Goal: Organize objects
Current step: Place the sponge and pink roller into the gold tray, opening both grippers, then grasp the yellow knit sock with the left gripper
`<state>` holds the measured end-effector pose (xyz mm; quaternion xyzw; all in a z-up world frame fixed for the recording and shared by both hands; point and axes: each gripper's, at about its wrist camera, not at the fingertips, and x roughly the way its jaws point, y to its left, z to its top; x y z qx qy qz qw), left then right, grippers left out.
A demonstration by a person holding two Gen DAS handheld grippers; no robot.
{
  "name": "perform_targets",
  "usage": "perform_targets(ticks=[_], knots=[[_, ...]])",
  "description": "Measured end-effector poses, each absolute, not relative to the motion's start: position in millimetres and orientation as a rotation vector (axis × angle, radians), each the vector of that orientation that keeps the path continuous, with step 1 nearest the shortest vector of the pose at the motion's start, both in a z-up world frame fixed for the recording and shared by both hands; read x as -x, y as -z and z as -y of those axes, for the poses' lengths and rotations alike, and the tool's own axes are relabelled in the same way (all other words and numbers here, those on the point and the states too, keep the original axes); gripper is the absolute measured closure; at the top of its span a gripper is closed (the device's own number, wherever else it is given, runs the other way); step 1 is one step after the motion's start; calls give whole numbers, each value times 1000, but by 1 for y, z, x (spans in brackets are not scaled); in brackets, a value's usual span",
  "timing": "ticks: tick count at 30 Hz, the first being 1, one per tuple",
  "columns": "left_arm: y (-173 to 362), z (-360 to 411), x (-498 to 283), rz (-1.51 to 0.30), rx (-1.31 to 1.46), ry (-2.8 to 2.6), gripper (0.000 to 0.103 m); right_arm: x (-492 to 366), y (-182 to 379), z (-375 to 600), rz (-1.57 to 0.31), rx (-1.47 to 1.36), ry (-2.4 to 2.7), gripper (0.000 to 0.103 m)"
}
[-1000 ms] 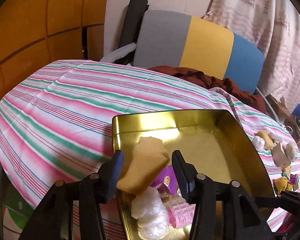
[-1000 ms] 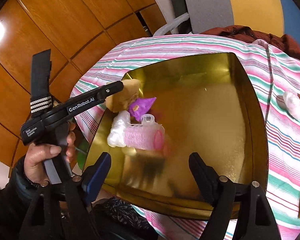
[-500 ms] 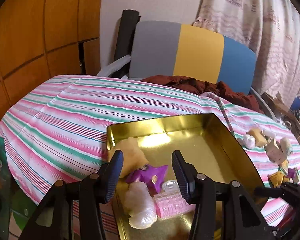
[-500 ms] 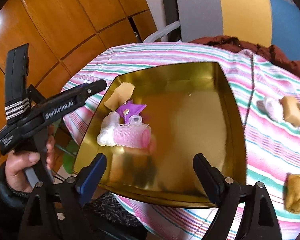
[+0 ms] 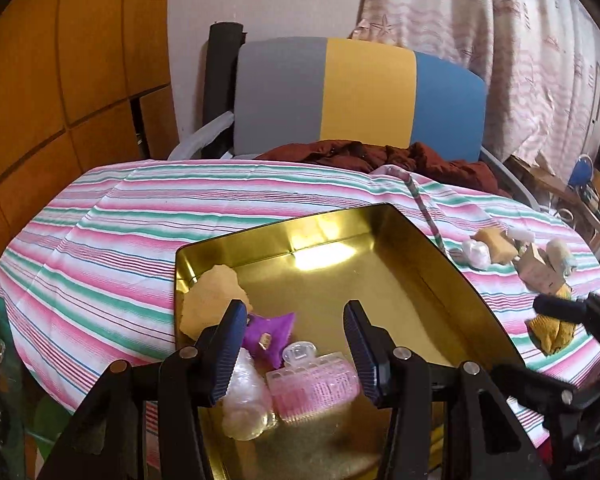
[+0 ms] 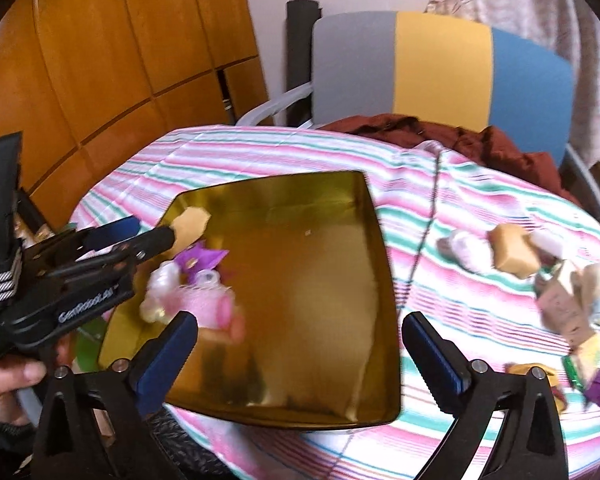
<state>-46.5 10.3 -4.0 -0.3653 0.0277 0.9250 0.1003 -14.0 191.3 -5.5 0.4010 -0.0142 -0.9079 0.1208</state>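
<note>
1. A gold tray point(image 5: 440, 280) is sitting on a table covered with a striped cloth point(image 5: 112, 240) in pink, green and white.
2. The left gripper point(image 5: 296, 344) is hovering over the tray's near-left corner with its blue-padded fingers point(image 5: 230, 344) spread apart — nothing is sitting between them.
3. Four things are lying clustered in that corner: a tan sponge piece point(image 5: 212, 300) against the left wall, a purple wrapper point(image 5: 270, 334) just beside it, a pink hair roller point(image 5: 314, 384) nearer the camera, and a clear crinkled packet point(image 5: 246, 404) touching the roller's left end.
4. The right gripper point(image 6: 300, 348) is hanging above the tray's near edge, its fingers wide apart and gripping nothing; the picture from this side is blurring.
5. In the right wrist view a person's hand point(image 6: 4, 380) is gripping the left gripper's handle at the lower left.
6. More small items are waiting loose on the cloth to the right of the tray — a tan block point(image 6: 514, 250), a white wrapped lump point(image 6: 466, 248), a small cardboard box point(image 6: 564, 304) and a yellow crumpled piece point(image 5: 552, 330).
7. A chair point(image 5: 360, 92) with grey, yellow and blue panels is standing behind the table, with a dark red garment point(image 5: 380, 154) lying on it.
</note>
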Motion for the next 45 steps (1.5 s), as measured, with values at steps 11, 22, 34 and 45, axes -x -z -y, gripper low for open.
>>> perform_targets(ticks=[11,22,34,45], knots=[[4,-41,35,-193,1048,-2669,52,14,-4,-231,-18,-1135,2820,0],[6,-66,27,-285,1025,-2607,52,11,-15,-321,96,-1182,3008,0],[9,-103,20,-368,1015,-2499,52,-6,-9,-448,603,-1195,3247,0],[7,-182,10,-395,964,-2245,52,-34,-5,-502,1122,-1058,3283,0]])
